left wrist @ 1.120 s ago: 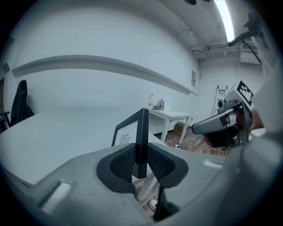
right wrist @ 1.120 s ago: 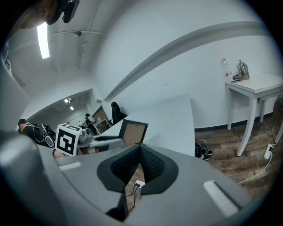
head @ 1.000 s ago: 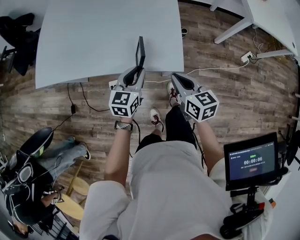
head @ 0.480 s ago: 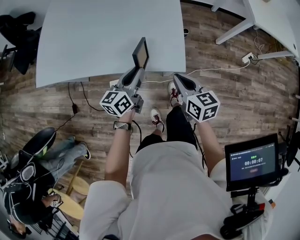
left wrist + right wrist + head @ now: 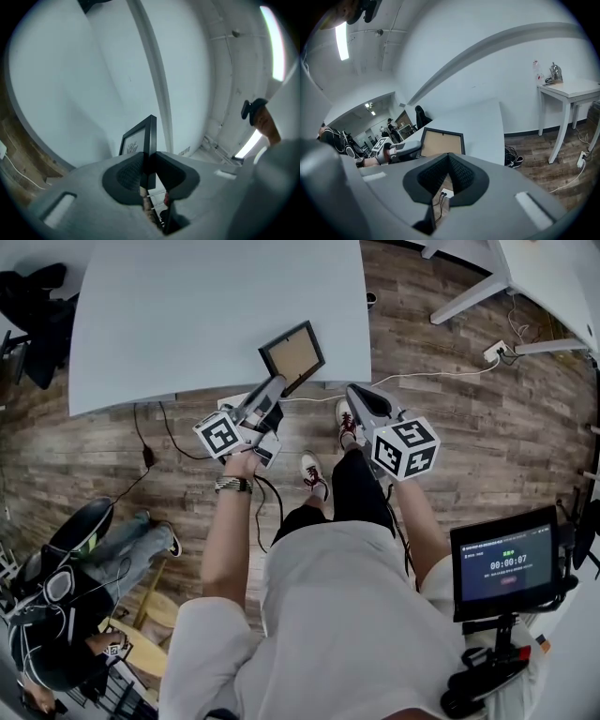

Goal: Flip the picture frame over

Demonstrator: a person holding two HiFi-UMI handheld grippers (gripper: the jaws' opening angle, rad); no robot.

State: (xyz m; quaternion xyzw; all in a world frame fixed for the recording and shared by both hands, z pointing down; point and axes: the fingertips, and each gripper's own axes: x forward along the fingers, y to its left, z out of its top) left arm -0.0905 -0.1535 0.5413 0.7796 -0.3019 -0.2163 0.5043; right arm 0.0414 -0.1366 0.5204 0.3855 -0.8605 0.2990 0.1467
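Picture frame (image 5: 292, 356), black-rimmed with a brown backing board, is clamped at its near corner between the jaws of the left gripper (image 5: 275, 390); the brown back is turned upward and the printed front downward, so the flip is judged nearly done; the frame is held tilted over the near edge of the pale grey tabletop (image 5: 187, 315), and whether its far corner touches cannot be told. The right gripper (image 5: 355, 396) is held just to the right, jaws together on nothing, apart from the frame. The next move is judged to call for the frame to be levelled, lowered flat onto the tabletop and let go only once it is borne there; an early release could let it slip off the near edge. A small dark screen (image 5: 504, 563) is mounted at the near right; wood-look plank flooring (image 5: 450, 399) is seen beneath; white table legs (image 5: 469, 298) are seen at the far right.
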